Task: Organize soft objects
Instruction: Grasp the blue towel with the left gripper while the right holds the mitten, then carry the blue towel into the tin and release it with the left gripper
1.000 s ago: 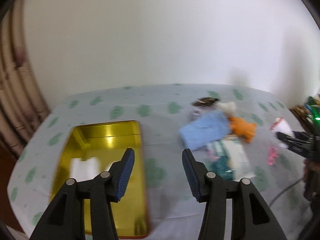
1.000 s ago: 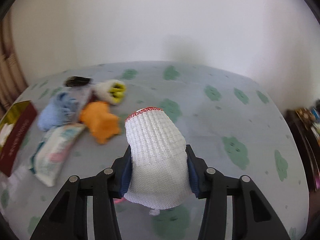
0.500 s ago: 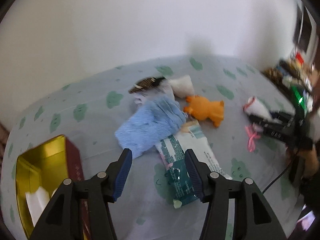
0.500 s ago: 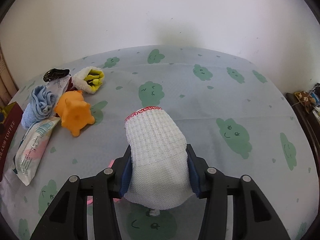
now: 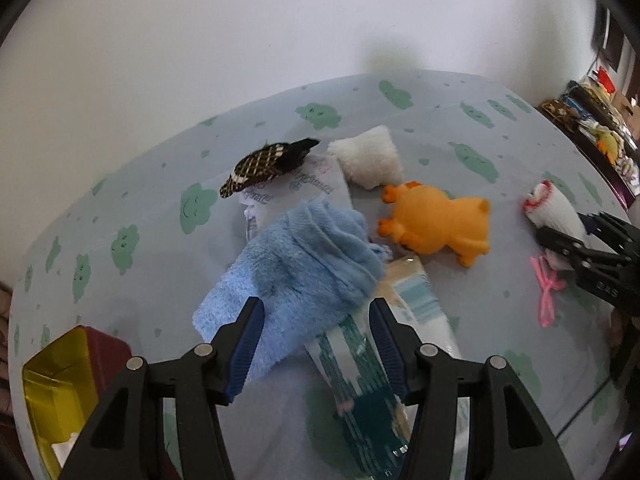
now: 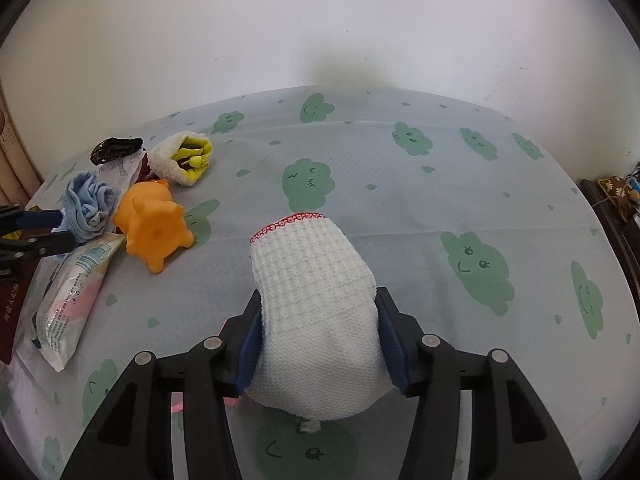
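Two grippers work here: my left gripper [image 5: 316, 344] hangs spread above the blue towel [image 5: 296, 276] mid-table; it looks limp and light, so I would pinch its thick folded edge. My right gripper [image 6: 318, 336], jaws just easing apart, brackets the white knitted cloth [image 6: 316, 312] lying near me; whether the pads press it, I cannot tell.

Two tools are in view: the left tool [image 5: 316, 342] and the right tool [image 6: 318, 338]. Ahead of the left tool lie one blue fluffy cloth [image 5: 296, 276], one orange toy animal [image 5: 436, 224], one white fleecy pouch [image 5: 370, 160] and one dark checked fabric piece [image 5: 268, 166]. Plastic-wrapped packets number two: one teal and white packet [image 5: 372, 380] between that tool's fingers, one pale printed packet [image 5: 300, 192] farther ahead. One white knitted glove [image 6: 316, 316] sits between the right tool's fingers. One pink ribbon [image 5: 546, 284] lies just beside it. One gold-lined box [image 5: 56, 384] is at the left tool's near left.
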`<state>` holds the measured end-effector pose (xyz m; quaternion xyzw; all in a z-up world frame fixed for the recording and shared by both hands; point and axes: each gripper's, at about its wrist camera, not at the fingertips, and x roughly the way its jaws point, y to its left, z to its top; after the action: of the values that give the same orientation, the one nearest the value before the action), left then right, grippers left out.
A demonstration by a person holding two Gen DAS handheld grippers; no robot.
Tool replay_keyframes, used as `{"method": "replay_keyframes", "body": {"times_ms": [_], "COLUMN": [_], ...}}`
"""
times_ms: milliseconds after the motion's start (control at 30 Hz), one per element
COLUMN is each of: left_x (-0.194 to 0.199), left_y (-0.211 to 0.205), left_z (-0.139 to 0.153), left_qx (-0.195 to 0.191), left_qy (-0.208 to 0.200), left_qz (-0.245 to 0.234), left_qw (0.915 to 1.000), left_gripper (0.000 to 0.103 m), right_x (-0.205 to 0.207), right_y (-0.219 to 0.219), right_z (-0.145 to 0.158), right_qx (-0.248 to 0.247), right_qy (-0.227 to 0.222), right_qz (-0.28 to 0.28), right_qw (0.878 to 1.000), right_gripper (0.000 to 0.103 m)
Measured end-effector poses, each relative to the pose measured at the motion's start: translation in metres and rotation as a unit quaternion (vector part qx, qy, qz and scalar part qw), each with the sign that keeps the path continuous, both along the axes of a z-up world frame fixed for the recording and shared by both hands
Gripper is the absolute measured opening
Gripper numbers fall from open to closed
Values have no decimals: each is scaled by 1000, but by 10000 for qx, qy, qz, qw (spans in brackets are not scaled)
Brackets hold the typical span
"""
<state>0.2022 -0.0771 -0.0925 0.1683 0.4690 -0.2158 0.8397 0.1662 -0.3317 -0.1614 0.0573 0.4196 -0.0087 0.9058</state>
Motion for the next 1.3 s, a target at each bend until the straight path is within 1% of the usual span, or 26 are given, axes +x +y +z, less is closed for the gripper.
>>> {"method": "replay_keyframes", "body": {"times_ms": [100, 167, 200, 300, 367, 400, 433, 467, 500, 533, 567, 600, 700, 867, 1100, 1233, 1300], "left_x": [13, 21, 26, 29, 28, 26, 25, 24, 22, 22, 21, 21, 17, 7, -12, -19, -23], "left_y": [3, 6, 10, 16, 17, 19, 20, 23, 27, 27, 32, 32, 36, 38, 35, 38, 44], "left_z": [-10, -15, -17, -18, -18, -17, -16, -15, -13, -12, -10, -9, -4, 7, 22, 29, 34], "left_qx": [-16, -60, -176, -448, -517, -628, -688, -674, -700, -778, -875, -886, -957, -1059, -1096, -1061, -1136], "left_qy": [22, 4, 43, 71, 48, 72, 80, 75, 81, 114, 150, 168, 180, 199, 84, 66, 85], "left_qz": [120, 228, 310, 496, 529, 548, 574, 657, 709, 733, 800, 840, 905, 936, 910, 1026, 1140], "left_qw": [9999, 9997, 9994, 9977, 9972, 9965, 9959, 9955, 9950, 9942, 9928, 9924, 9911, 9898, 9898, 9890, 9869], "left_gripper": [57, 61, 63, 63, 63, 59, 48, 43, 34, 30, 28, 26, 24, 23, 23, 23, 23], "right_x": [0, 0, 0, 1, 1, 1, 0, 0, 0, 0, 0, 0, 0, 0, 0, 0, 0], "right_y": [0, -1, -1, 0, 0, 0, 0, 0, 0, 0, 0, -1, -1, -1, 0, 0, 1], "right_z": [0, -1, -1, -1, -1, -1, -1, -2, -2, -2, -2, -2, -2, -3, -3, -3, -3], "right_qx": [30, 49, 61, 55, 62, 60, 59, 62, 59, 54, 60, 61, 50, 41, 5, 3, 1], "right_qy": [2, 2, 5, 12, 15, 16, 15, 15, 15, 15, 13, 13, 14, 15, 25, 26, 27], "right_qz": [15, 18, 23, 32, 45, 47, 46, 46, 44, 43, 43, 42, 43, 44, 57, 57, 56], "right_qw": [10000, 10000, 10000, 10000, 10000, 10000, 10000, 10000, 10000, 10000, 10000, 10000, 10000, 10000, 10000, 10000, 10000], "right_gripper": [52, 53, 53, 54, 55, 55, 55, 56, 56, 56, 56, 56, 56, 56, 56, 57, 57]}}
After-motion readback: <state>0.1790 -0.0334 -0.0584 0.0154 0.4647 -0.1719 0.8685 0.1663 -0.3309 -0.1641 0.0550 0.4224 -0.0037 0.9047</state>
